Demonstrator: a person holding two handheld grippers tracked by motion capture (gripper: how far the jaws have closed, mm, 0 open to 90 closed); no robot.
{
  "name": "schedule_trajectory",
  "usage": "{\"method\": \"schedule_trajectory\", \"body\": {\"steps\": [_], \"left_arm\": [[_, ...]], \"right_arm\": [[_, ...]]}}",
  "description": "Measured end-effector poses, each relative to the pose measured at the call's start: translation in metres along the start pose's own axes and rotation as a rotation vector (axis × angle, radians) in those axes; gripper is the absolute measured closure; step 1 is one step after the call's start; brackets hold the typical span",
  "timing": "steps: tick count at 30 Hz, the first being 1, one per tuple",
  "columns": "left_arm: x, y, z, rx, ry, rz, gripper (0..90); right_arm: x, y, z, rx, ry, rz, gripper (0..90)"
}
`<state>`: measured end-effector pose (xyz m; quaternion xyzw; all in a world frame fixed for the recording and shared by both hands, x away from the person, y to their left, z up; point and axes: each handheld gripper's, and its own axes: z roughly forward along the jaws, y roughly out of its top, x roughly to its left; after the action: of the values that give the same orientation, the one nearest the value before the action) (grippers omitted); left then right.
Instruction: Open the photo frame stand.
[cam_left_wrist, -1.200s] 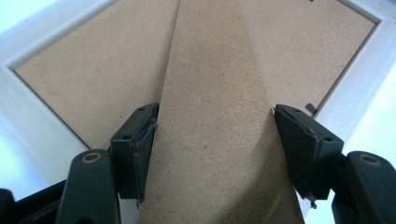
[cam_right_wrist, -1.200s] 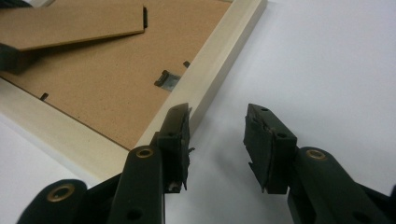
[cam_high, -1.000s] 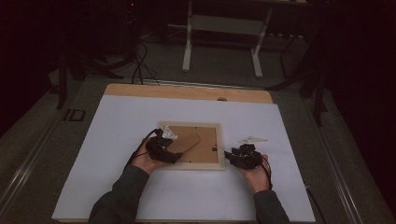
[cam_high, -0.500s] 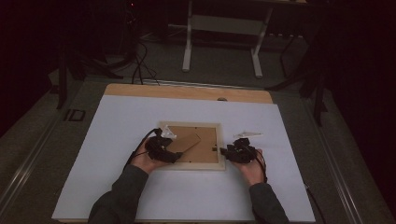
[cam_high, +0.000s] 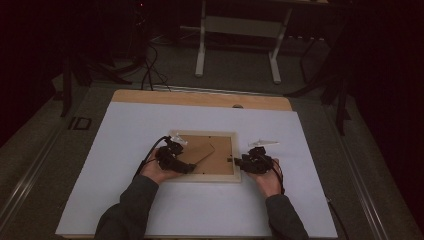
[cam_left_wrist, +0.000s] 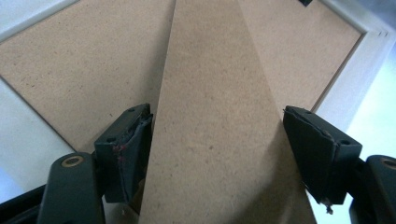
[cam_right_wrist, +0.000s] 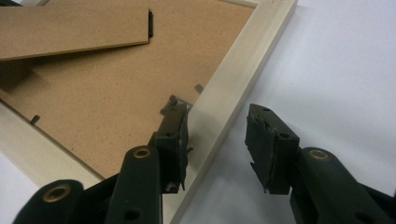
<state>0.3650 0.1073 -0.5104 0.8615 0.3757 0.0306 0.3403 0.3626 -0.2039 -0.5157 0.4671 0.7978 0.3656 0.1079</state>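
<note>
- A frame (cam_high: 204, 176) lies face down near the middle of the white counter (cam_high: 125, 135), its brown backing (cam_high: 220, 155) up.
- A stand (cam_high: 200, 152), the fibreboard leg of the backing, lies slanted across the backing; in the left claw's view it runs as a long strip (cam_left_wrist: 219, 140) from the bottom edge up between the jaws.
- The left claw (cam_high: 182, 165) sits over the frame's left part, held by the left hand (cam_high: 157, 172).
- Its jaws have just been opening; they stand wide, one on each side of the stand. The right pad looks clear of the strip's edge; whether the left pad touches it I cannot tell.
- The right claw (cam_high: 242, 162) is at the frame's right rail, held by the right hand (cam_high: 267, 180).
- In its own view, the right claw (cam_right_wrist: 217, 140) straddles the rail (cam_right_wrist: 229, 102): the left jaw rests over the backing by a small metal tab (cam_right_wrist: 170, 105), the right jaw over the counter outside the rail.
- Its jaws have just opened a little; a clear gap shows between the right pad and the rail, so the rail is between them but not gripped.
- A small clear piece (cam_high: 262, 143) lies on the counter just beyond the right claw.
</note>
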Motion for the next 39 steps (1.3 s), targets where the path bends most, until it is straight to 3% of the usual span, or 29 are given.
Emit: {"method": "schedule_trajectory", "body": {"steps": [6, 12, 15, 20, 24, 39], "left_arm": [[0.002, 0.004, 0.0, 0.017, -0.018, -0.012, 32.9], [0.0, 0.011, 0.0, 0.076, -0.019, 0.007, 37.1], [-0.002, 0.01, 0.001, 0.07, -0.004, 0.031, 37.3], [-0.009, 0.009, 0.003, 0.073, 0.066, 0.109, 37.3], [-0.009, 0.007, 0.003, 0.06, 0.064, 0.118, 37.3], [-0.022, 0.004, -0.004, -0.002, 0.134, 0.189, 37.3]], "right_arm": [[-0.001, 0.004, 0.003, 0.005, 0.0, 0.001, 57.3], [-0.001, 0.01, 0.007, 0.009, 0.002, 0.007, 56.7], [-0.002, 0.012, 0.008, 0.011, 0.004, 0.011, 56.3], [-0.005, 0.016, 0.01, 0.01, 0.022, 0.027, 56.1], [-0.007, 0.018, 0.012, 0.011, 0.029, 0.042, 56.1], [-0.017, 0.03, 0.015, 0.01, 0.053, 0.082, 55.7]]}}
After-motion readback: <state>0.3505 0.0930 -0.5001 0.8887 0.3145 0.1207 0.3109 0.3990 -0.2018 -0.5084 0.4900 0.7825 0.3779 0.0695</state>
